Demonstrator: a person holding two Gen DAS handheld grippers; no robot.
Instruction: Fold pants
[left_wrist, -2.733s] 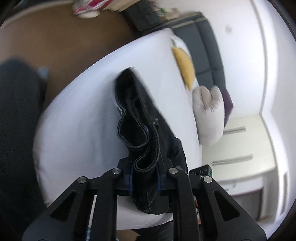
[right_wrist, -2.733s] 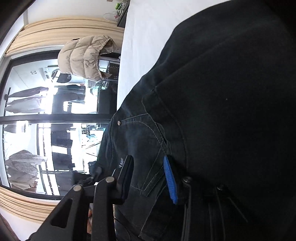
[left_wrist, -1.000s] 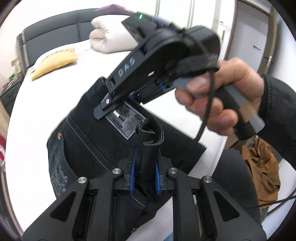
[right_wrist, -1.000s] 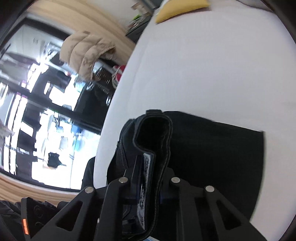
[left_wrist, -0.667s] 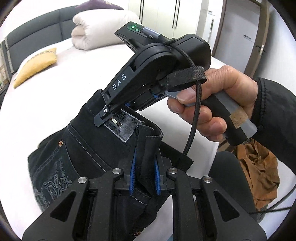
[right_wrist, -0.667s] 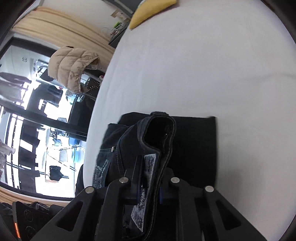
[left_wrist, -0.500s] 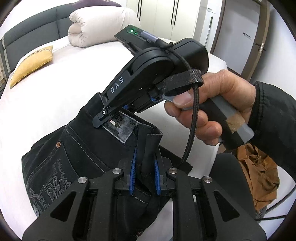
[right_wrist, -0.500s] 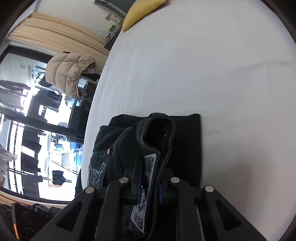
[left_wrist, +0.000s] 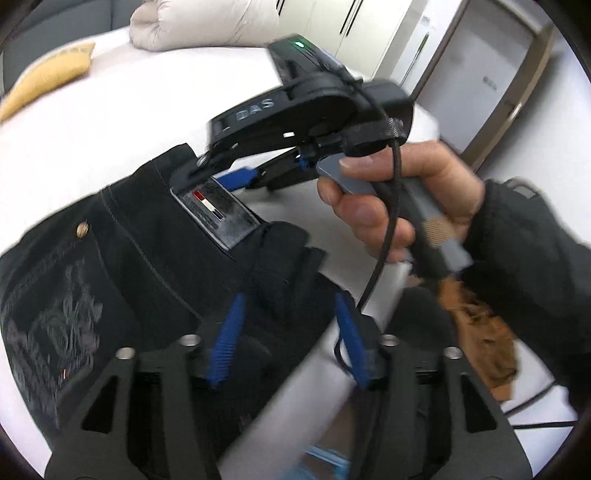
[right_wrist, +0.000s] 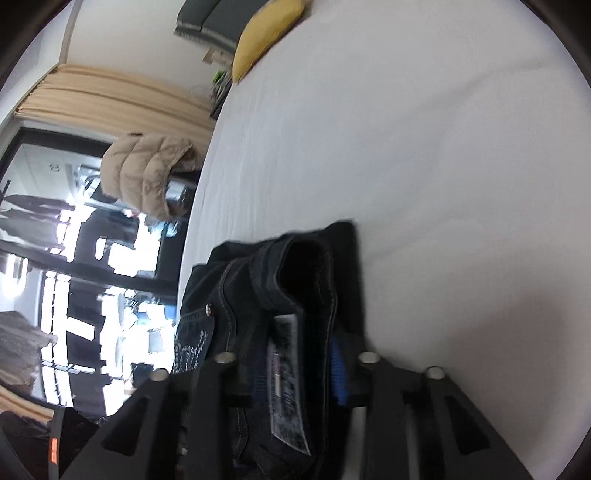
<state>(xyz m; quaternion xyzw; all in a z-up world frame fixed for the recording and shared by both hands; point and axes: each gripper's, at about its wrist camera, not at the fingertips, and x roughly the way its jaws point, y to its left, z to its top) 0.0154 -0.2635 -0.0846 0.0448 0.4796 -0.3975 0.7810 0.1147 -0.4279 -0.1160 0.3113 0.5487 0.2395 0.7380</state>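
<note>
Black jeans (left_wrist: 122, 258) lie folded at the near edge of a white-sheeted bed (left_wrist: 110, 129), waistband and brand patch (left_wrist: 216, 216) turned up. The left gripper (left_wrist: 288, 332) is opening: its blue pads (left_wrist: 225, 339) stand clear on either side of a raised fold of waistband, which sits between them untouched. Only the left wrist view shows the person's right hand (left_wrist: 391, 206) in a dark sleeve, working the right gripper (left_wrist: 221, 173) at the patch — its jaws opening too, one blue pad bare beside the denim.

The right wrist view shows what the other cannot: the waistband loop (right_wrist: 306, 273) standing loosely between those fingers, with open sheet beyond, a yellow pillow (right_wrist: 266, 33), a beige puffer jacket (right_wrist: 147, 170) and a dark window. A rolled white duvet (left_wrist: 207, 22) and wardrobe doors (left_wrist: 354, 26) close the left view; brown cloth (left_wrist: 476, 332) lies beside the bed.
</note>
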